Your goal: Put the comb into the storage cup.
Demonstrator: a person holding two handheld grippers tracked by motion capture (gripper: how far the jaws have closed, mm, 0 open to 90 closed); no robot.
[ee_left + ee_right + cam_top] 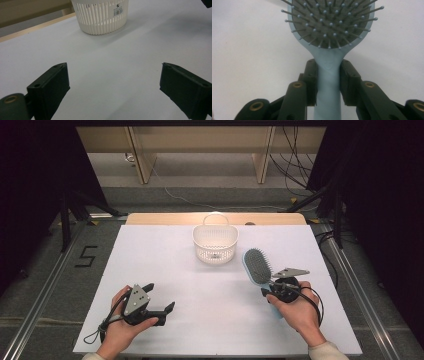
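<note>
Gripping the light blue hairbrush [258, 266] by the neck of its handle, my right tongs [328, 82] are clenched on it, one black jaw pressed against each side of the handle just below the paddle head. In the right gripper view the brush points straight away from me, bristles facing up toward the camera, their small round tips standing out of a grey pad. From the high view the brush sits at the right side of the white tabletop [165, 270], its head angled toward the far edge and its handle running back under my right hand [295, 312]. I cannot tell whether the brush is resting on the surface or lifted just off it.

My left tongs [159, 301] are released, the jaws standing wide apart with nothing between them. They are low over the near left part of the tabletop, held in my left hand [122, 327], pointing toward the middle. In the left gripper view the bare white surface shows between the two jaws.

A white slotted basket [215, 243] stands upright near the far edge, in the middle, with a thin handle loop at its back rim. A barcode label shows on its wall in the left gripper view. The basket is just beside the brush head, to its left, and well apart from my left tongs.
</note>
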